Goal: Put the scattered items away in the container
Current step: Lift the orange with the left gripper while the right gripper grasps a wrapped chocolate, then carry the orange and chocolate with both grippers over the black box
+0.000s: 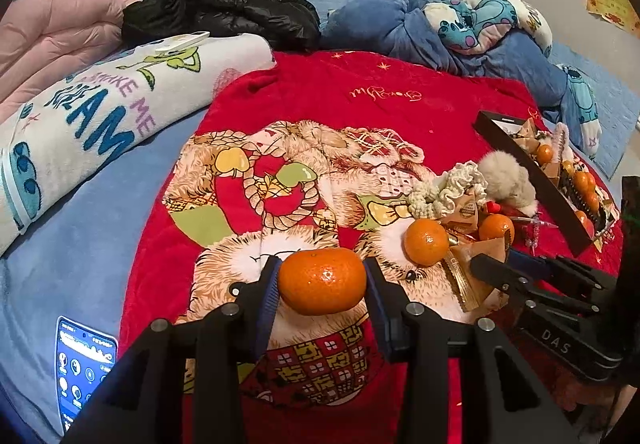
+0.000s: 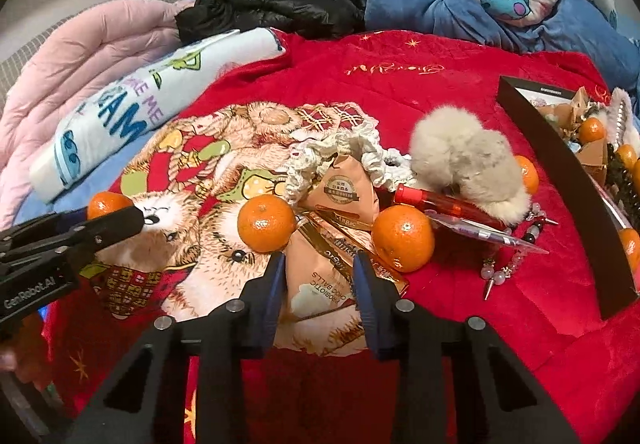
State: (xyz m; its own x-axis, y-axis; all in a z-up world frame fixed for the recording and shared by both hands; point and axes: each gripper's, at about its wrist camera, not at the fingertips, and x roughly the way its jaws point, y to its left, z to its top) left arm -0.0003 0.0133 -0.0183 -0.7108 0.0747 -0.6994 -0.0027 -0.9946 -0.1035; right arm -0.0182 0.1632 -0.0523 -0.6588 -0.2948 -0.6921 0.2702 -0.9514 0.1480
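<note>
My left gripper (image 1: 322, 280) is shut on a mandarin (image 1: 323, 281) and holds it above the red blanket (image 1: 380, 92); it also shows at the left of the right wrist view (image 2: 120, 214). My right gripper (image 2: 319, 272) has its jaws around a peach snack packet (image 2: 320, 286) lying on the blanket. Two loose mandarins (image 2: 266, 223) (image 2: 403, 238) lie beside the packet. A black box (image 2: 560, 172), the container, stands at the right and holds mandarins and packets.
A cream scrunchie (image 2: 340, 152), a fluffy beige pompom (image 2: 468, 160), a red tube (image 2: 436, 204), a pen and a bead bracelet (image 2: 508, 264) lie near the box. A phone (image 1: 82, 364) lies at the left on the blue sheet. Folded blankets and a black jacket (image 1: 224, 4) are behind.
</note>
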